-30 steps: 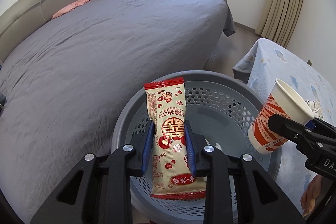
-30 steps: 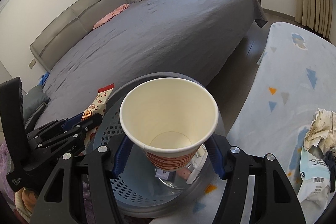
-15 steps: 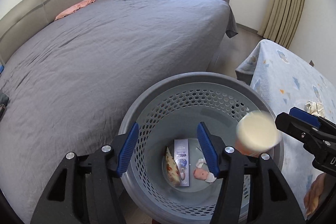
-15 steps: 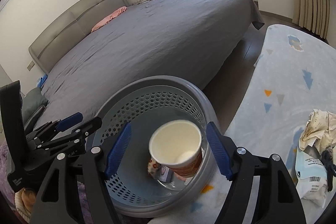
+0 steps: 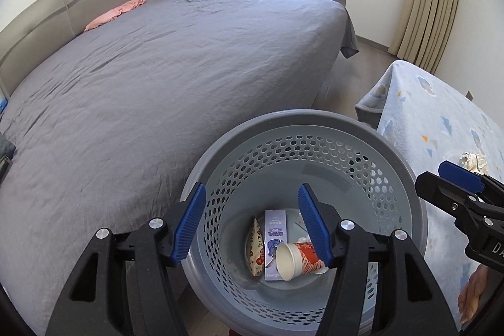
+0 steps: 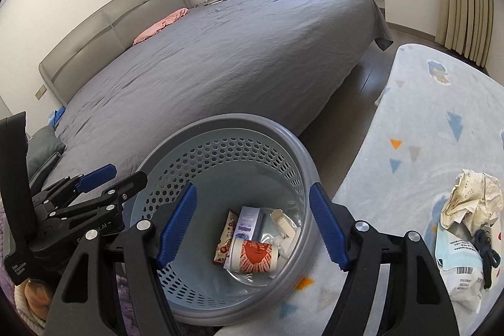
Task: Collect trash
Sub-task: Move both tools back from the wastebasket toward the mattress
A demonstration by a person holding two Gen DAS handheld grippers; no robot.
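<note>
Both grippers hang over the grey perforated trash basket (image 5: pixel 318 128), which stands between the grey bed (image 5: pixel 163 65) on the left and a pale blue patterned blanket (image 6: pixel 434 115) on the right. The left gripper (image 5: pixel 252 225) has its jaws parting, with nothing between them. The right gripper (image 6: pixel 252 222) stands spread wide and empty. At the basket's bottom a red-and-white paper cup (image 5: pixel 297 257) lies on its side, beside a red snack wrapper (image 5: pixel 256 247) and a small purple box (image 5: pixel 275 236). On the blanket to the right, crumpled paper (image 6: pixel 469 200) and a white packet (image 6: pixel 460 266) lie near the basket.
</note>
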